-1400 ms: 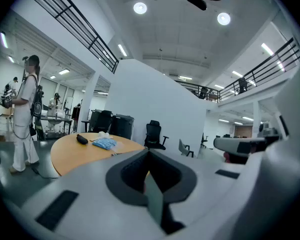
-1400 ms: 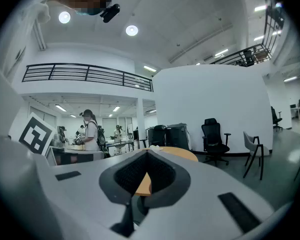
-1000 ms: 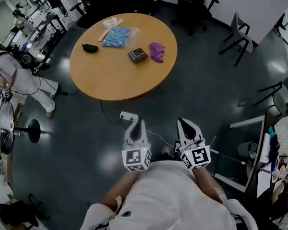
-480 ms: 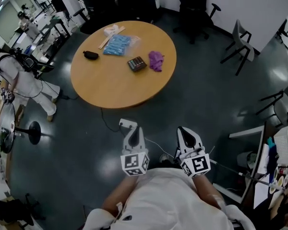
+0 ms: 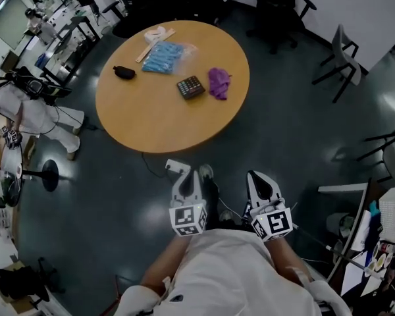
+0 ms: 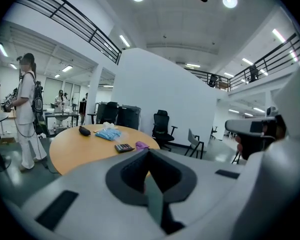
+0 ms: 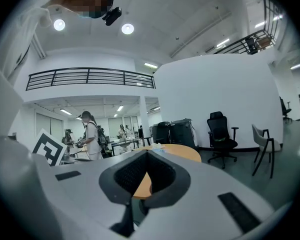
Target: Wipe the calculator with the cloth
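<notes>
A crumpled purple cloth [image 5: 218, 82] lies beside the square calculator [image 5: 190, 86] on a round wood-toned worktop [image 5: 158, 120] over glossy floor [image 5: 105, 196]. The left gripper [image 5: 187, 170] and right gripper [image 5: 254, 175] have fingers clenched, empty.

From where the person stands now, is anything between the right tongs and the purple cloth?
Nothing visible blocks the way. Only floor and the near part of the round table lie between the right tongs and the cloth beside the calculator.
</notes>
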Available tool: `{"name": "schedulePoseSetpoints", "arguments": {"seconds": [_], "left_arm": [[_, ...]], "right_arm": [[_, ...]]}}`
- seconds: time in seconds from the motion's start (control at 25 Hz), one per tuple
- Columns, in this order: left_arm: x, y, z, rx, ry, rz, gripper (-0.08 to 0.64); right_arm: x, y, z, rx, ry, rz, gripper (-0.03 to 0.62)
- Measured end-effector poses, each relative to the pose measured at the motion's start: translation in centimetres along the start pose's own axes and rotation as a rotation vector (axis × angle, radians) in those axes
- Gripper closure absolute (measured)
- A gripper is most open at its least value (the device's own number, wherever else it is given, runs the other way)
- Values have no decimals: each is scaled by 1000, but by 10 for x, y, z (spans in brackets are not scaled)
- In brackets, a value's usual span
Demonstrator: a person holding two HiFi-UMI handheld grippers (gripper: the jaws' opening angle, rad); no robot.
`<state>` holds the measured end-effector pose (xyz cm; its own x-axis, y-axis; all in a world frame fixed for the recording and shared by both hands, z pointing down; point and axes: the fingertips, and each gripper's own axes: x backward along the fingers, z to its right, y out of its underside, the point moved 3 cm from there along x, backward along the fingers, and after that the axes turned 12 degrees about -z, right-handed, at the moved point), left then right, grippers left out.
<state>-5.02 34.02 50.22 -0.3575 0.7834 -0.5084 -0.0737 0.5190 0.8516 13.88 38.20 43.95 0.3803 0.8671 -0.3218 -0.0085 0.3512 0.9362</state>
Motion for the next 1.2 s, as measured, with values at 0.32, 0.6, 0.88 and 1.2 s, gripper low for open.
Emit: {"name": "schedulePoseSetpoints", "arguments": {"seconds": [0.32, 0.6, 0.88, 1.2], "left_arm": [[-132, -42, -45, -10, 21, -50, 554], [-218, -78, -76, -13, 67, -115, 554], [-287, -64, -101, 24, 64, -247, 552], [-359, -21, -121, 935, 272, -255, 465]], "right_arm": [[-109, -49, 59, 14, 39, 14, 577], [-194, -105, 93, 27, 62, 31, 577], [-251, -135, 115, 19, 34, 19, 577], [-315, -145, 135, 48, -88, -22, 577]]}}
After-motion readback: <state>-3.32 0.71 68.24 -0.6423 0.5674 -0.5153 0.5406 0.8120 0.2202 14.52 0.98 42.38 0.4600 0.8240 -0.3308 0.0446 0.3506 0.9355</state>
